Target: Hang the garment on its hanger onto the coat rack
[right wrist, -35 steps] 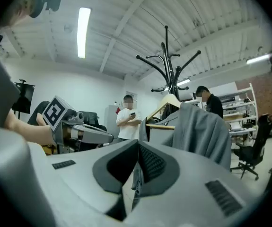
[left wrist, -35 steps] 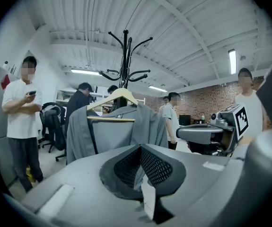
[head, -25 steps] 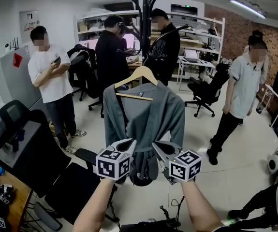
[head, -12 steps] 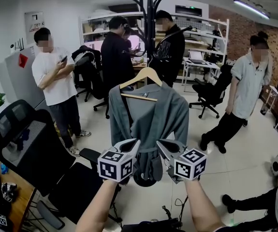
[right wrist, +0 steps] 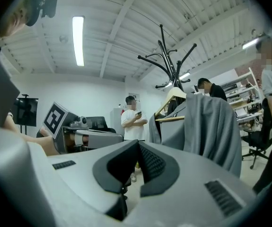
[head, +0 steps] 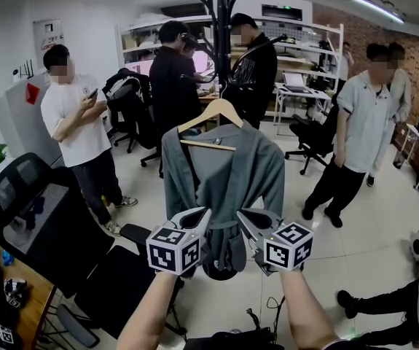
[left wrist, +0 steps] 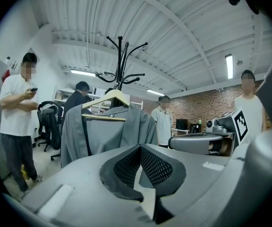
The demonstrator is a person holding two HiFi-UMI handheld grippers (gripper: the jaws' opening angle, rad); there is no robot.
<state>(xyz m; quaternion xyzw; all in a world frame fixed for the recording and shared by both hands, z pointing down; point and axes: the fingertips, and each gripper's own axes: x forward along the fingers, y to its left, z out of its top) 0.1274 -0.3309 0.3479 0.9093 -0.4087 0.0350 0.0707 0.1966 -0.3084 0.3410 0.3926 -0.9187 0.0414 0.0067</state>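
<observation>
Since the grey garment (head: 220,170) on its wooden hanger (head: 210,115) looks hung on the coat rack (head: 219,20) mid-frame, we've got nothing to carry: left claw (head: 203,214) and right claw (head: 243,216) both pinched together, empty, parked low in front.

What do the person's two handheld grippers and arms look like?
The left gripper and the right gripper have smooth grey shells that taper to pointed jaws, lined with black textured pads. Each carries a white cube with black square markers. The forearms are bare; no sleeves show.
</observation>
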